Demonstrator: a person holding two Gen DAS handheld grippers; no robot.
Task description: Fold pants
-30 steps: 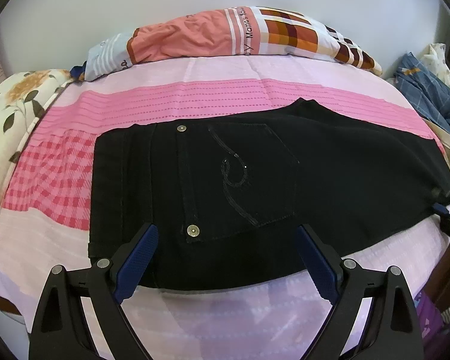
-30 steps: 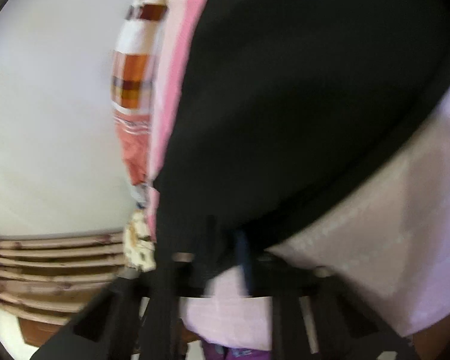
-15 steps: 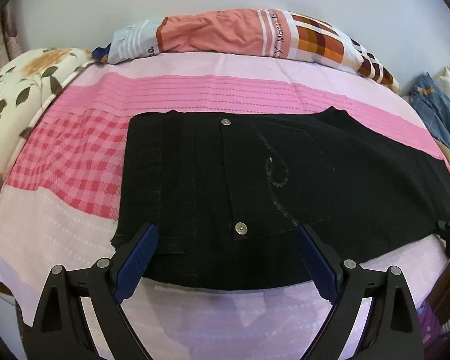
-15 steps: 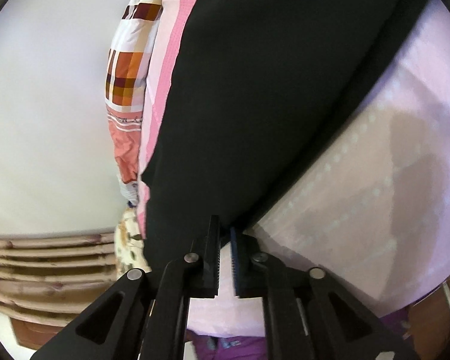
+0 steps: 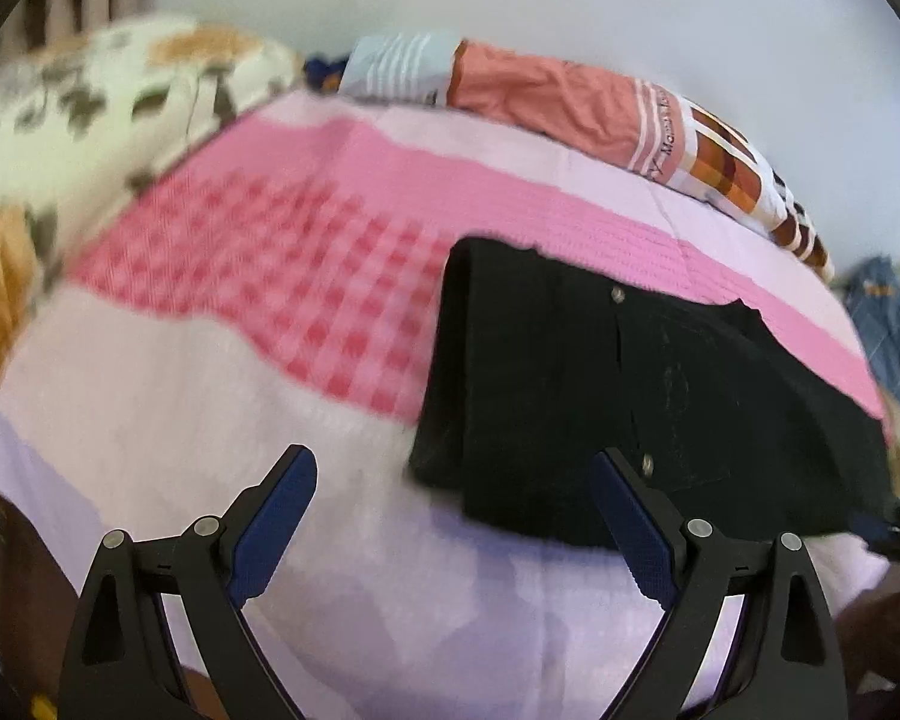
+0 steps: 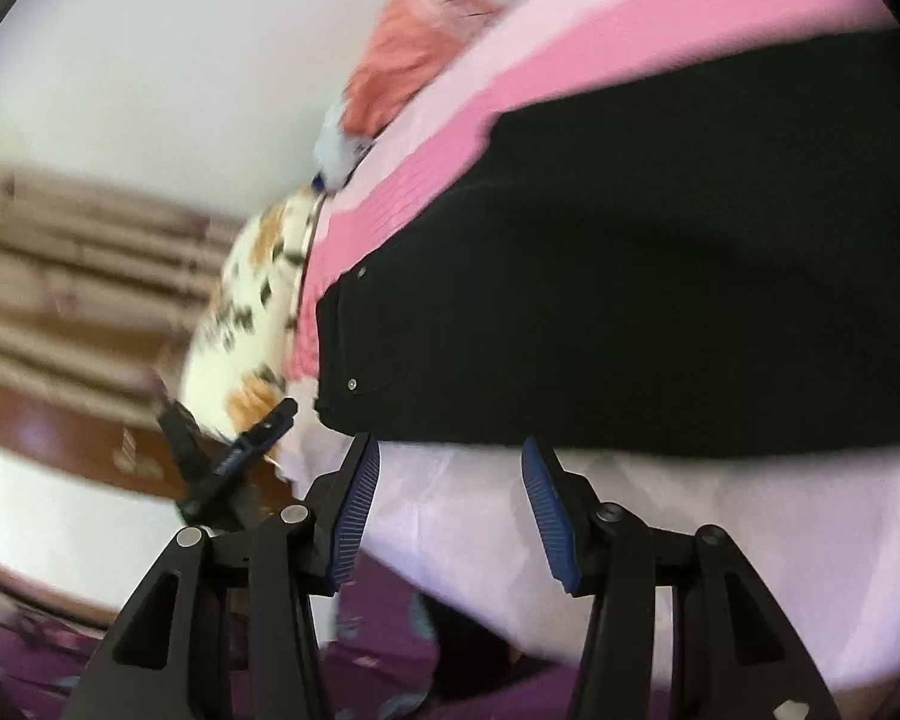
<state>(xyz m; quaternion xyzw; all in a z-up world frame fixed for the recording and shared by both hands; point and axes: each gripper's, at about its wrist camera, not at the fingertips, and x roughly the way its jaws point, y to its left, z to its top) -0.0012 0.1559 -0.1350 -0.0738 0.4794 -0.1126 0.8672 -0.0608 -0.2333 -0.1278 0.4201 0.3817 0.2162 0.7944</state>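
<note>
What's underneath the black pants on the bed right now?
The black pants lie flat on the pink and lilac bedsheet, which shows all around them. Whatever part of the sheet sits directly beneath is covered, so nothing else can be confirmed there.

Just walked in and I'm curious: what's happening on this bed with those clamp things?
A person is folding black pants on a pink bedspread, using a hand-held gripper in each hand. The pants lie flat, folded lengthwise, with a back pocket facing up. Right now neither gripper holds them: the left gripper is wide open over the bedspread beside the waistband end, and the right gripper has its jaws opening, with nothing between them, near the pants' near edge. A pillow lies along the far side.
</note>
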